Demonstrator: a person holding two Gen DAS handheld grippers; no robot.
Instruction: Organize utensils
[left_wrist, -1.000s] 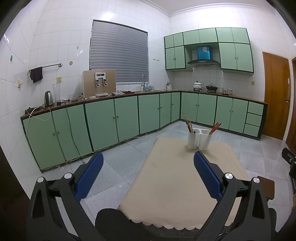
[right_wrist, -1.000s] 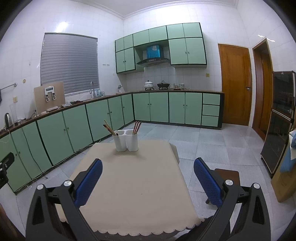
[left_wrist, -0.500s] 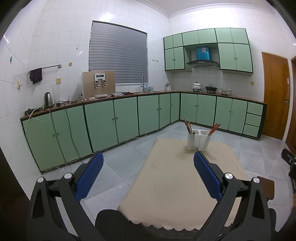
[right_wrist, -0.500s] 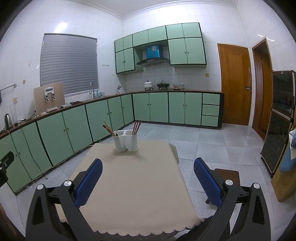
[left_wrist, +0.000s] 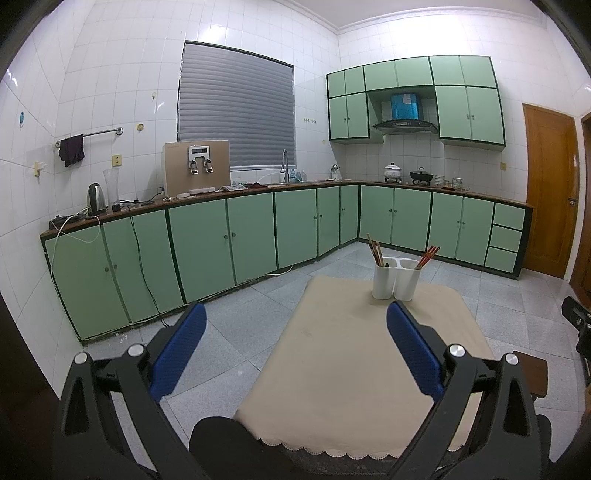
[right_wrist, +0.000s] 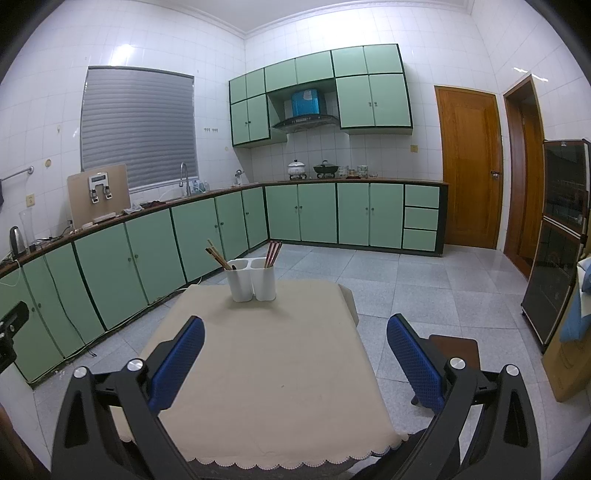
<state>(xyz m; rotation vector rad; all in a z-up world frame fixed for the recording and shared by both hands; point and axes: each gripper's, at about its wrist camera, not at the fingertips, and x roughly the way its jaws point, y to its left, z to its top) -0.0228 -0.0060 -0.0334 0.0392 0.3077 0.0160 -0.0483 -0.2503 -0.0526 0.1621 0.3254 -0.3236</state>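
A white two-compartment utensil holder (left_wrist: 396, 279) stands at the far end of a table with a beige cloth (left_wrist: 362, 369). Brown chopsticks (left_wrist: 373, 249) lean in its left cup and reddish chopsticks (left_wrist: 427, 255) in its right cup. The holder also shows in the right wrist view (right_wrist: 252, 279), with brown chopsticks (right_wrist: 218, 254) and reddish chopsticks (right_wrist: 273, 253). My left gripper (left_wrist: 295, 317) is open and empty, above the table's near left edge. My right gripper (right_wrist: 295, 326) is open and empty, above the near part of the cloth (right_wrist: 273, 369).
Green floor cabinets (left_wrist: 221, 240) line the left and far walls, under a counter with a kettle (left_wrist: 96, 194) and water dispenser (left_wrist: 195, 168). A brown stool (right_wrist: 456, 345) stands right of the table. Wooden doors (right_wrist: 469, 170) and a dark cabinet (right_wrist: 557, 240) are at the right.
Both views have shifted very slightly; the holder sits a touch higher in the left wrist view. Both grippers stay open and empty.
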